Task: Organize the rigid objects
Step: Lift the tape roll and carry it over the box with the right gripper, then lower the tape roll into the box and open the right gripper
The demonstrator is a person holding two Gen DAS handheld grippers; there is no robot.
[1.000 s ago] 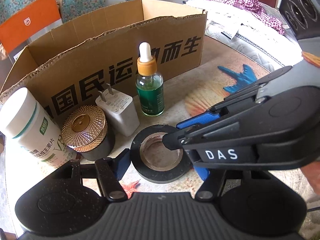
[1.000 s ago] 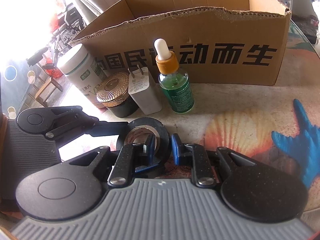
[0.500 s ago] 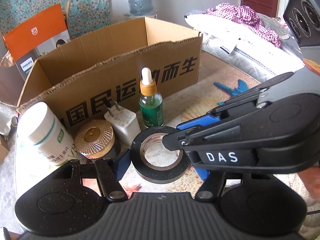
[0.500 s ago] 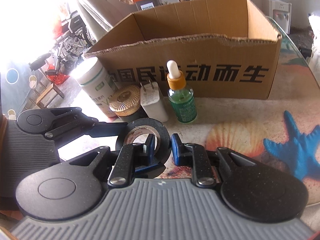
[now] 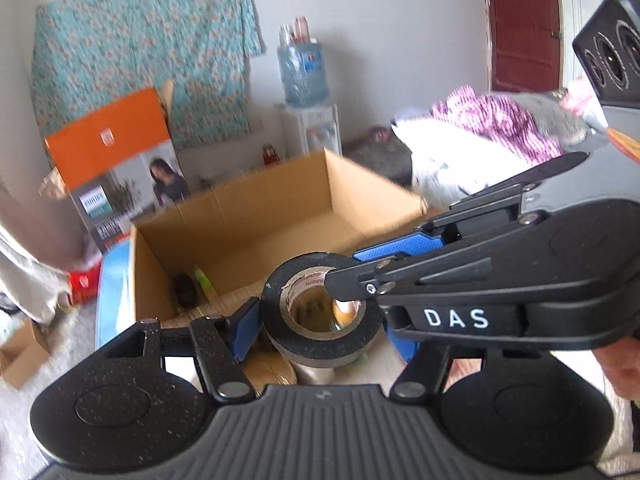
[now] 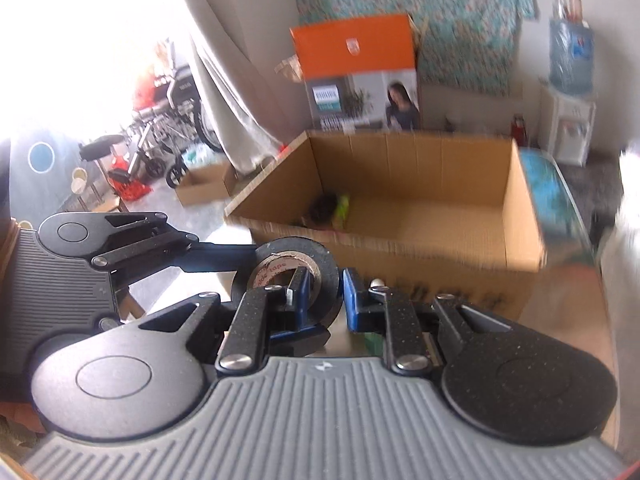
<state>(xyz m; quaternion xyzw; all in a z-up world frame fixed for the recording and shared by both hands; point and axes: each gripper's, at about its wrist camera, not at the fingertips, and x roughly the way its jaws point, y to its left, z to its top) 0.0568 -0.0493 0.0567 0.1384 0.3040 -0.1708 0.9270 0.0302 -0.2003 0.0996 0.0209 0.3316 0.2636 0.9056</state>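
Both claws have lifted the black tape roll [image 5: 320,312] off the table to above the cardboard box [image 5: 280,216] rim.

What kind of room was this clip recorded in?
Most likely a lived-in room of a home. A water dispenser with its blue bottle stands against the wall, a floral cloth hangs behind it, and bedding or laundry lies heaped to one side.
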